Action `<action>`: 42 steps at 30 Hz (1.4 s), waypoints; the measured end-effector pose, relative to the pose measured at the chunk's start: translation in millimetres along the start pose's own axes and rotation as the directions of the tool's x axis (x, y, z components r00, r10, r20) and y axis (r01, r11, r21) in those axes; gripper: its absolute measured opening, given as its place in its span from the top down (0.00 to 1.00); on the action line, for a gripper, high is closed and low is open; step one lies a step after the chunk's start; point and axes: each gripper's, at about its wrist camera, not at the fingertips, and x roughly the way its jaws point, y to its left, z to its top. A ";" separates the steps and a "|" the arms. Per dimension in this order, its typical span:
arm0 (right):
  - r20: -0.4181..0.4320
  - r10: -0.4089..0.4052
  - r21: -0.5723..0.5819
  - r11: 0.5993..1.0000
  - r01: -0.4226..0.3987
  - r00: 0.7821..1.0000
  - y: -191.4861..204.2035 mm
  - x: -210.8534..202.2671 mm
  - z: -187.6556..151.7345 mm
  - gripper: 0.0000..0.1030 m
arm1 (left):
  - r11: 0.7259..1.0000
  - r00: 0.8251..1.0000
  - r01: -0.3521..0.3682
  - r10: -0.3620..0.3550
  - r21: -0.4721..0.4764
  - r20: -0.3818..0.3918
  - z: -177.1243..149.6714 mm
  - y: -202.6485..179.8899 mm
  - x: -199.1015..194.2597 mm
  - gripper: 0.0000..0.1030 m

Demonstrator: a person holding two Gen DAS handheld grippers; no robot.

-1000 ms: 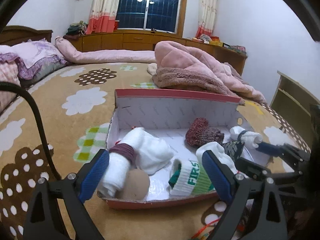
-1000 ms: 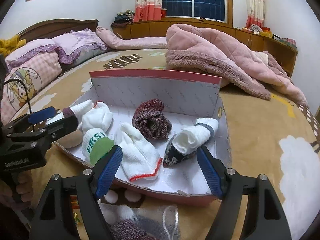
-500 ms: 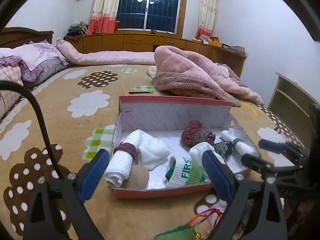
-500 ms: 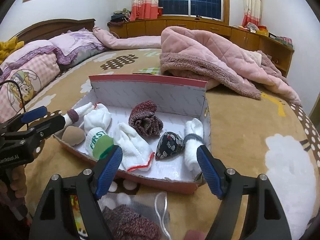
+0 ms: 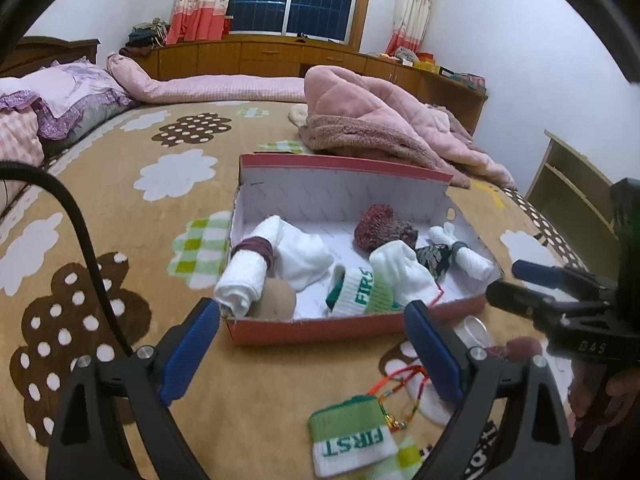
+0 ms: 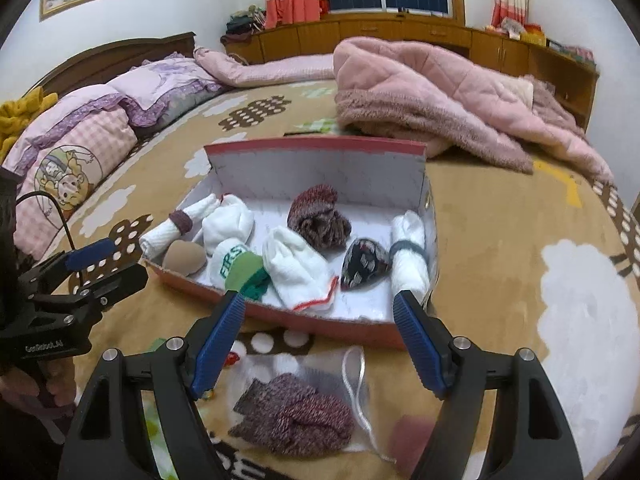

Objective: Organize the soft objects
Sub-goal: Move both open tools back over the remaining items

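Socks, rolled and bundled, fill a red shoebox (image 6: 320, 322) on the bed (image 6: 520, 264), which sits toward the foot edge with a pink quilt (image 6: 420, 92) heaped behind it. Both hand-held grippers have drawn back and risen from the box over the past second, so loose items on the near side now come into view. The left hand-held gripper (image 5: 312, 344) stands wide and empty above a green-and-white sock (image 5: 352, 440) marked FIRST. The right hand-held gripper (image 6: 318, 340) is likewise wide and holds nothing, poised over a maroon knit sock (image 6: 296, 420) lying on a clear drawstring bag (image 6: 356, 364). Inside the box, a matching maroon sock (image 6: 320, 216) and a second FIRST sock (image 6: 232, 266) suggest partners await pairing. The retreat likely marks a turn from the box to these remaining pieces.
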 end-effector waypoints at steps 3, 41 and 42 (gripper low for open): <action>-0.026 0.010 0.010 1.000 -0.010 1.000 0.7 -0.5 -3.2 0.24 | 1.000 1.000 0.019 -0.019 -0.012 -0.012 -1.0 0.6 -5.0 0.07; -0.239 0.084 0.102 0.993 -0.061 0.967 -20.6 -15.9 -52.9 0.24 | 0.994 0.964 0.090 -0.102 -0.063 -0.245 -45.7 0.0 -9.9 0.13; -0.237 0.075 0.096 0.994 -0.054 0.969 -21.2 -17.6 -52.3 0.24 | 0.995 0.962 0.085 -0.096 -0.054 -0.254 -48.3 -1.9 -6.5 0.14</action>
